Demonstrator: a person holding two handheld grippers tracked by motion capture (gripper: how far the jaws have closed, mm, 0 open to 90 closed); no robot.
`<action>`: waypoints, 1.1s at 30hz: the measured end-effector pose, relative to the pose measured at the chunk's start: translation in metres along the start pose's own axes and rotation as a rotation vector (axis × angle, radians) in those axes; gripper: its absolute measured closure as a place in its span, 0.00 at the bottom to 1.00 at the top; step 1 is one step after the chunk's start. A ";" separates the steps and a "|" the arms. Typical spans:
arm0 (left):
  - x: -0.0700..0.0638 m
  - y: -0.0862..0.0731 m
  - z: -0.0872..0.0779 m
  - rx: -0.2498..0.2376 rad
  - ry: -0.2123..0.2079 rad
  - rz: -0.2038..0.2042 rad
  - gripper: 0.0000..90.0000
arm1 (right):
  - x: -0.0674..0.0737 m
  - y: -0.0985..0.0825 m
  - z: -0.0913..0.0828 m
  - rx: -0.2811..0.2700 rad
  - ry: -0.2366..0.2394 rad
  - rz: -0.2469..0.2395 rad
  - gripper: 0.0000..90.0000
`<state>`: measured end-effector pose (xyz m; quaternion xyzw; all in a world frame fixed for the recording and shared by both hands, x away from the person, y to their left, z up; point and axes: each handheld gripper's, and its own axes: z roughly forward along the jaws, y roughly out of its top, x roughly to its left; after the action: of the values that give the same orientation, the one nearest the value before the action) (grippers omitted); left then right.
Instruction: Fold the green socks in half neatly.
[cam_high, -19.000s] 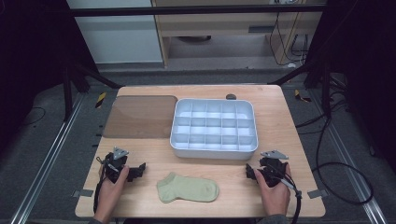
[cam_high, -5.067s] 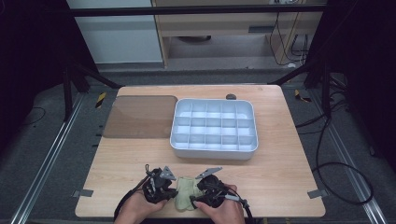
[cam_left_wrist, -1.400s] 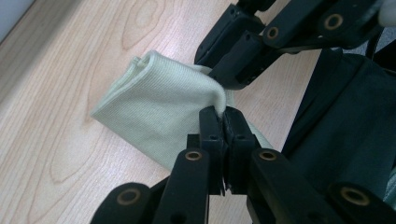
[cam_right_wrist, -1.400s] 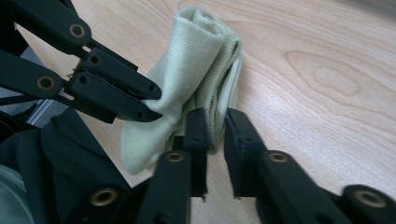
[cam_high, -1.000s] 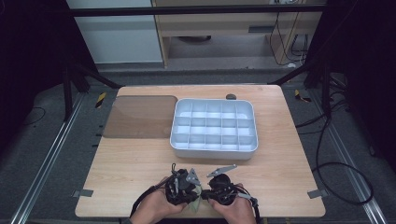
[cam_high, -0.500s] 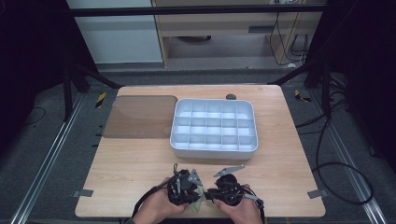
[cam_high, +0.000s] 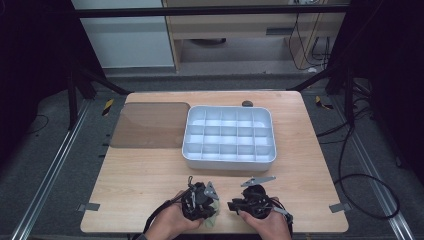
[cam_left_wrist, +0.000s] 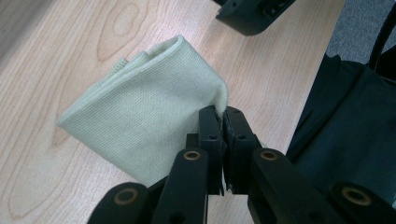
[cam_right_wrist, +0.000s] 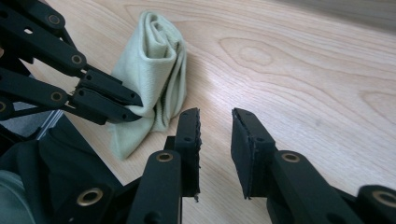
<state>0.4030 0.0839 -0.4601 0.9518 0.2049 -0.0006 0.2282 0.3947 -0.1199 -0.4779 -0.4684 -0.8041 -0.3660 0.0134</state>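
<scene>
We see both hands low at the near bench edge, left gripper (cam_high: 200, 201) with jaws pinched tight together, right gripper (cam_high: 235, 205) just beside it, jaws having just been opening, nothing between them

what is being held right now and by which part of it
The left gripper pinches the folded green cloth at its edge; the right gripper, its jaws just opening, holds nothing.

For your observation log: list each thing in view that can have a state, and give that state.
Sock: folded, on the table, one edge pinched.
Left gripper: shut on the sock.
Right gripper: jaws have just been opening, nothing between them.
Compartment tray: empty.
Brown lid: lying flat beside the tray.
</scene>
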 end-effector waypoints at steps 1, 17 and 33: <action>0.000 0.000 0.000 0.001 0.000 0.001 0.97 | -0.001 0.000 -0.001 -0.002 0.000 -0.001 0.80; -0.002 0.003 0.006 0.011 -0.014 0.004 0.97 | -0.005 -0.002 -0.007 -0.018 -0.009 0.008 0.72; -0.002 0.003 0.010 0.000 -0.025 -0.003 0.97 | -0.006 -0.001 -0.007 -0.015 -0.017 0.013 0.65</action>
<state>0.4029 0.0760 -0.4677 0.9514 0.2034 -0.0129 0.2310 0.3950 -0.1288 -0.4753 -0.4769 -0.7982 -0.3680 0.0053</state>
